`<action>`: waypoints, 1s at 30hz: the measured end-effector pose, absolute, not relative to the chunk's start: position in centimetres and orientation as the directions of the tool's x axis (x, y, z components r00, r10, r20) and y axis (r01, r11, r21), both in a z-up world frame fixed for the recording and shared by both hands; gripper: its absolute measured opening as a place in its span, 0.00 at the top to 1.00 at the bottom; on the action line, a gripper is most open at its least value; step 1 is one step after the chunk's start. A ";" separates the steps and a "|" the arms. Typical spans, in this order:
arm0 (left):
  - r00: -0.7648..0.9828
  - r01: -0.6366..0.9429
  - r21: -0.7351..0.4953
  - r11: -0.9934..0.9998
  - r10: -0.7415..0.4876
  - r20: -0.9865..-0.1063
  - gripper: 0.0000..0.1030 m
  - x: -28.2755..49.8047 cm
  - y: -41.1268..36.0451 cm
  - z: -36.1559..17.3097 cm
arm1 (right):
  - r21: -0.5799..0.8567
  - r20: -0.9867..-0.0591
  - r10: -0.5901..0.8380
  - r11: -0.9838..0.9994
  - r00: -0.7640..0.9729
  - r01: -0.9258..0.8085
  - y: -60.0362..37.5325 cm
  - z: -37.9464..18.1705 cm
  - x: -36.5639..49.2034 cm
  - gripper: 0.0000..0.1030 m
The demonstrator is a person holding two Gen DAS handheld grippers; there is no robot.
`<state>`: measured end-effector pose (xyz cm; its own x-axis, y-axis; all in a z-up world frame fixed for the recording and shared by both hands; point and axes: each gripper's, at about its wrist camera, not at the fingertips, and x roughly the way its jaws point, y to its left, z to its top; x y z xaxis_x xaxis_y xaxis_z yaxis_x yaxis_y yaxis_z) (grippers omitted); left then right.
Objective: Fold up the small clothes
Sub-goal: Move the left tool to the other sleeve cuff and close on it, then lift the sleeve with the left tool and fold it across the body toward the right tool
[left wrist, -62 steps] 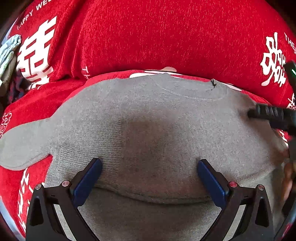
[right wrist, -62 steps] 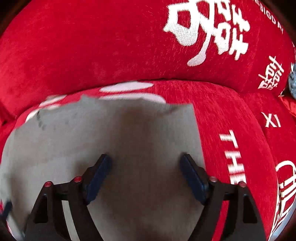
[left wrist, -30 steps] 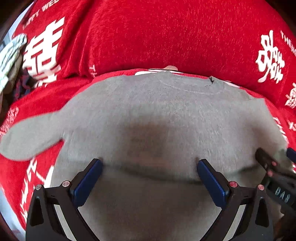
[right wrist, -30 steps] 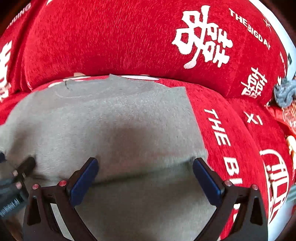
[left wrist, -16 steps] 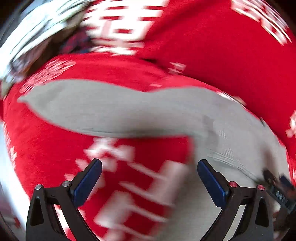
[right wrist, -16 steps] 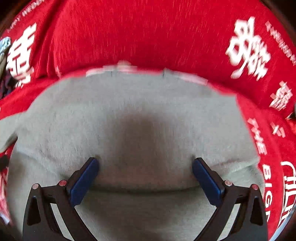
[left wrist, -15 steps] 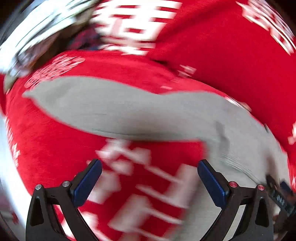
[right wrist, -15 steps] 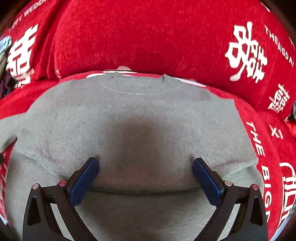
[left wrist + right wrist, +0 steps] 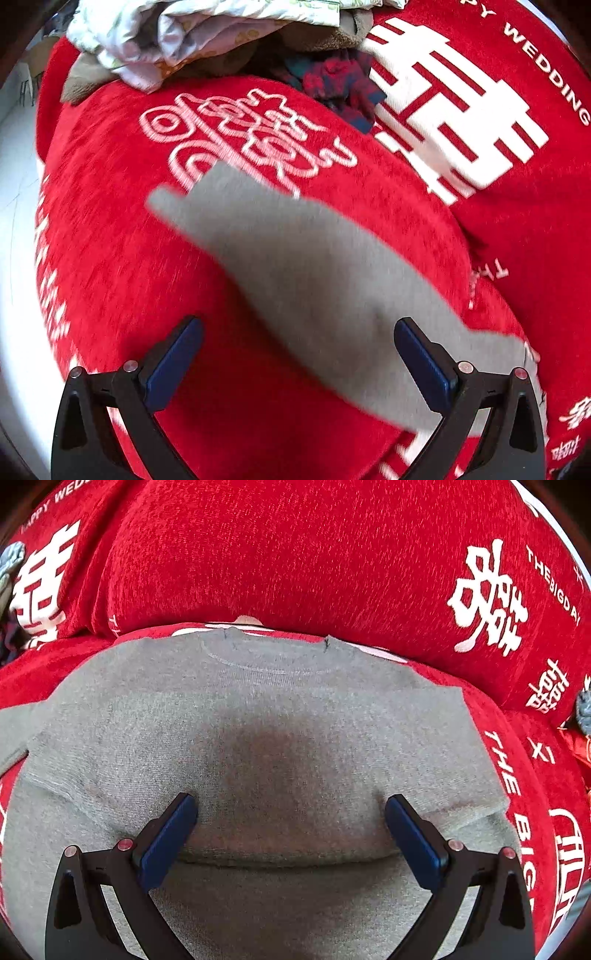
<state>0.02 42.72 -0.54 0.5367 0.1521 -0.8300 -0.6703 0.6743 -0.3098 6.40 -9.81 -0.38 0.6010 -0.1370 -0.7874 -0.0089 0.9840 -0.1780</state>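
A small grey knit sweater (image 9: 280, 738) lies flat on a red sofa seat, neckline toward the backrest, its right side folded inward to a straight edge. My right gripper (image 9: 290, 827) is open and empty, hovering over the sweater's lower middle above a fold line. In the left wrist view the sweater's left sleeve (image 9: 295, 258) stretches out across the red cushion, cuff pointing up-left. My left gripper (image 9: 297, 350) is open and empty, above the sleeve near where it joins the body.
The red sofa cover (image 9: 295, 554) carries white characters and lettering. A pile of other clothes (image 9: 207, 29), white patterned and dark plaid, sits at the far left of the seat. The pale floor (image 9: 14, 221) shows past the seat's left edge.
My left gripper has swung left from over the sweater's body to over the outstretched left sleeve. My right gripper has shifted left to the sweater's middle. Both stayed open.
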 end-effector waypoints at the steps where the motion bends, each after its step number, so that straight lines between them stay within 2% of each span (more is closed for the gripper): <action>1: 0.540 -0.667 -0.307 0.679 0.156 -0.827 0.00 0.5 43.3 -0.5 | -0.185 -0.785 -0.142 0.983 0.603 -0.009 -9.8 -0.3 6.4 0.01; 3: 0.550 -0.652 -0.302 0.695 0.160 -0.820 0.01 1.6 43.9 -0.4 | -0.202 -0.782 -0.156 0.979 0.604 -0.009 -9.5 0.1 6.2 0.01; 4: 0.557 -0.648 -0.304 0.698 0.161 -0.815 0.04 1.2 44.5 -0.1 | -0.200 -0.780 -0.153 0.980 0.607 -0.009 -9.4 0.4 6.1 0.01; 6: 0.547 -0.662 -0.262 0.703 0.213 -0.810 0.50 1.2 44.8 0.2 | -0.175 -0.767 -0.124 0.984 0.629 -0.019 -8.7 1.3 6.0 0.01; 7: 0.546 -0.659 -0.263 0.704 0.209 -0.811 0.55 0.9 45.1 0.3 | -0.169 -0.757 -0.112 0.985 0.644 -0.027 -8.0 2.0 6.0 0.01; 9: 0.563 -0.652 -0.294 0.699 0.186 -0.805 0.83 0.4 45.9 0.2 | -0.163 -0.752 -0.089 0.985 0.653 -0.054 -6.5 2.7 6.6 0.01; 10: 0.568 -0.649 -0.313 0.694 0.167 -0.806 0.88 0.1 46.3 0.1 | -0.159 -0.758 -0.076 0.985 0.648 -0.069 -5.6 2.8 7.1 0.01; 11: 0.571 -0.654 -0.325 0.683 0.164 -0.804 0.90 -0.3 46.7 0.1 | -0.159 -0.767 -0.069 0.984 0.638 -0.085 -4.5 2.8 7.8 0.01; 18: 0.595 -0.645 -0.327 0.690 0.184 -0.783 0.90 -1.6 47.0 0.7 | -0.209 -0.818 -0.075 0.962 0.570 -0.174 4.1 0.3 12.2 0.01; 25: 0.608 -0.638 -0.368 0.676 0.150 -0.779 0.90 -1.7 47.9 0.4 | -0.290 -0.817 -0.072 0.909 0.573 -0.299 13.5 -2.3 11.8 0.01; 27: 0.609 -0.637 -0.370 0.676 0.147 -0.779 0.90 -1.7 48.1 0.3 | -0.215 -0.850 0.023 0.897 0.526 -0.387 15.6 -2.5 11.3 0.02; 29: 0.617 -0.628 -0.362 0.689 0.157 -0.771 0.90 -1.8 47.7 0.8 | -0.063 -0.883 0.179 0.870 0.434 -0.488 16.8 -2.2 10.4 0.06; 30: 0.618 -0.625 -0.350 0.698 0.168 -0.768 0.90 -1.7 47.5 1.0 | -0.054 -0.877 0.201 0.861 0.437 -0.505 17.0 -1.7 9.9 0.06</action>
<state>-1.71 47.48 1.04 0.6179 0.1676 -0.7682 -0.6248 0.6978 -0.3504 9.90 16.95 -1.71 0.4370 0.2007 -0.8768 -0.5049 0.8615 -0.0544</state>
